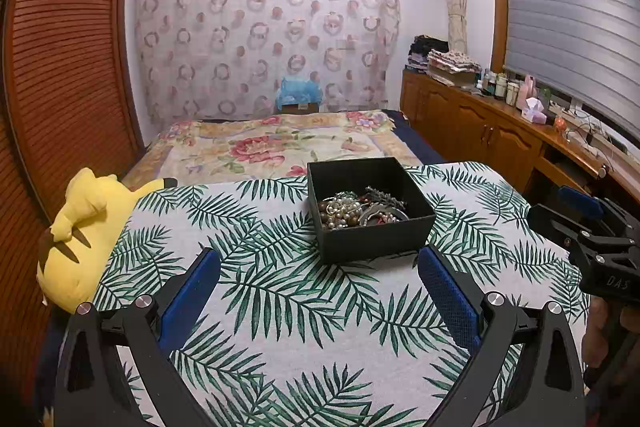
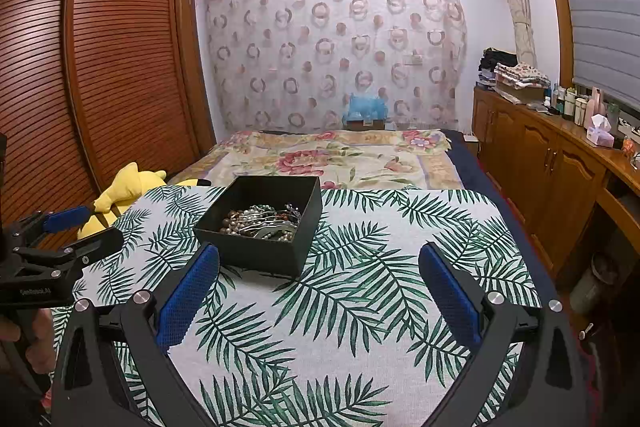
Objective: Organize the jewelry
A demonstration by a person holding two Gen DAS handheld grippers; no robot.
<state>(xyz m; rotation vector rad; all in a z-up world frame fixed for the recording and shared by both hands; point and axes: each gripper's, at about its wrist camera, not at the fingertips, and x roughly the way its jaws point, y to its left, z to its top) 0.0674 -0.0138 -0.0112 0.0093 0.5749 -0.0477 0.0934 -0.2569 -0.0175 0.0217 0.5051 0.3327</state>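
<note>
A black open box point(image 1: 372, 239) stands on the table with the leaf-print cloth point(image 1: 280, 307). It holds a tangled heap of jewelry point(image 1: 360, 211): pearl strings, silver bangles and a dark spray. My left gripper point(image 1: 320, 263) is open and empty, just short of the box's near wall. In the right wrist view the box point(image 2: 264, 247) sits ahead and left, with the jewelry point(image 2: 264, 221) inside. My right gripper point(image 2: 320, 259) is open and empty; its left finger point(image 2: 192, 283) is close to the box's near corner. Each gripper shows at the other view's edge.
A yellow plush toy point(image 1: 84, 231) lies at the table's left edge. A bed with a floral cover point(image 1: 276, 147) is behind the table. A wooden wardrobe point(image 2: 100, 75) stands left. A wooden counter point(image 1: 500, 131) with bottles runs along the right.
</note>
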